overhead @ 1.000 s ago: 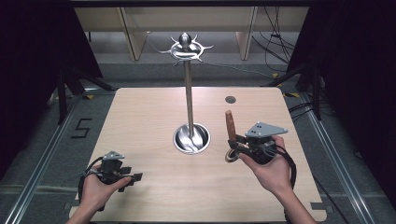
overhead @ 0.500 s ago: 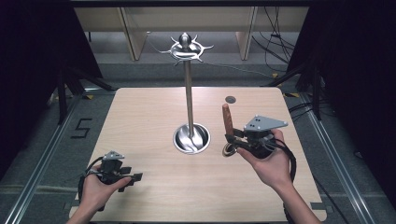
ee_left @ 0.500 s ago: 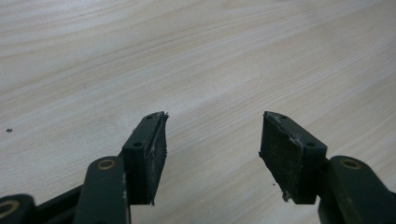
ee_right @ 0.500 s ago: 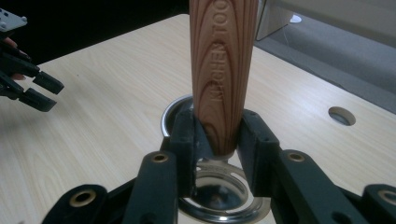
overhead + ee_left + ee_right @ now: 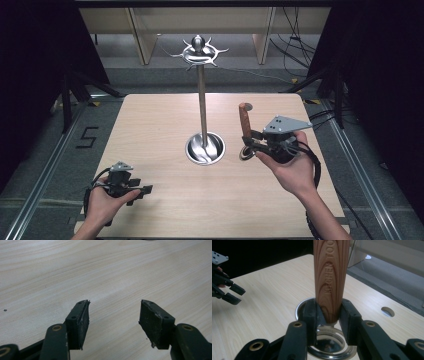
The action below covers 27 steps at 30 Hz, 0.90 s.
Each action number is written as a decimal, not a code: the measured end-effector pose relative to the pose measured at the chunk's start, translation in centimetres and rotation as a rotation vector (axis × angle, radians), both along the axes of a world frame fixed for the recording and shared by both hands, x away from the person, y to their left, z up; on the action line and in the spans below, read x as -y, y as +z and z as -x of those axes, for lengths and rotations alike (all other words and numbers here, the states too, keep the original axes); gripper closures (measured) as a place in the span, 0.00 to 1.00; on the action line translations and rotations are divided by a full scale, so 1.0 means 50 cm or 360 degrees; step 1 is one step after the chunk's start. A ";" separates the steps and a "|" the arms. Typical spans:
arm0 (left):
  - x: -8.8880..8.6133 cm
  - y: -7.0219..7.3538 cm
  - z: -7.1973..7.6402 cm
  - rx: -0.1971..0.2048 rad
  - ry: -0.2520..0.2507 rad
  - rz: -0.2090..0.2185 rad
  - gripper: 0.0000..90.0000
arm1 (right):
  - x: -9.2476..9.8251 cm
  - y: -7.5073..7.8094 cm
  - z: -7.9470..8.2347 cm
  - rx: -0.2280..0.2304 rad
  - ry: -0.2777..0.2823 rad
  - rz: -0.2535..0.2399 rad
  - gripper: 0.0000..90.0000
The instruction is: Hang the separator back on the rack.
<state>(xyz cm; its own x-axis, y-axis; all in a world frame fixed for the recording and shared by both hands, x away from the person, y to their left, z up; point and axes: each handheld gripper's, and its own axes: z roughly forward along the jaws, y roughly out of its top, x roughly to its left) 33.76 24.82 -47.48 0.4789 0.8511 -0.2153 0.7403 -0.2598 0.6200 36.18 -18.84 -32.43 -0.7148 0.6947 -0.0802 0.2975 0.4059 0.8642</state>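
While the person's left hand rests near the table's [image 5: 150, 130] front left corner, its left gripper [image 5: 142, 189] lies low over bare wood with jaws spread apart and nothing between them, as the left gripper view confirms.

To the right of centre, the right gripper [image 5: 248, 140] is clamped on a kitchen tool with a wooden handle [image 5: 244, 119]. The handle stands upright, its rounded end pointing up. In the right gripper view, both pads press the handle's [image 5: 331, 277] lower end, just above a shiny metal ring [image 5: 331, 342] at the tool's base. What kind of head the tool has cannot be told. Words embossed on the wood appear to read "KITCHEN TOOL".

At the table's middle stands a metal stand [image 5: 202, 100]: a thin pole rising from a round polished base, topped by a ring of hooks. The tool is just right of that base, seemingly at or slightly above the tabletop.

Judging by its look, the tool is stiff and fairly light, with most weight in the metal end. The varnished wood is smooth and tapered, so it could slip or pivot between the pads; gripping low, near the metal collar, seems the steadiest hold. The stand looks top-heavy and could tip if knocked.
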 end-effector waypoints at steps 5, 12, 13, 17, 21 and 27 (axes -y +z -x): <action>0.000 0.000 0.000 -0.0001 0.0000 0.0001 0.45 | 0.000 0.011 -0.007 0.0019 0.0008 0.0000 0.78; 0.000 0.001 0.000 0.0003 0.0001 -0.0005 0.45 | -0.005 0.021 -0.012 0.0034 0.0008 0.0008 0.78; 0.000 0.000 0.000 0.0000 -0.0002 0.0001 0.45 | -0.006 0.023 -0.013 0.0034 0.0008 0.0007 0.78; 0.000 0.001 0.000 0.0005 0.0003 -0.0004 0.45 | -0.010 0.029 -0.015 0.0040 -0.0005 -0.0011 0.78; 0.000 0.001 0.001 0.0006 0.0003 -0.0002 0.45 | -0.013 0.038 -0.015 0.0009 -0.0007 -0.0015 0.78; -0.001 0.001 0.000 0.0005 0.0002 -0.0001 0.45 | -0.016 0.045 -0.021 0.0037 -0.0003 -0.0013 0.78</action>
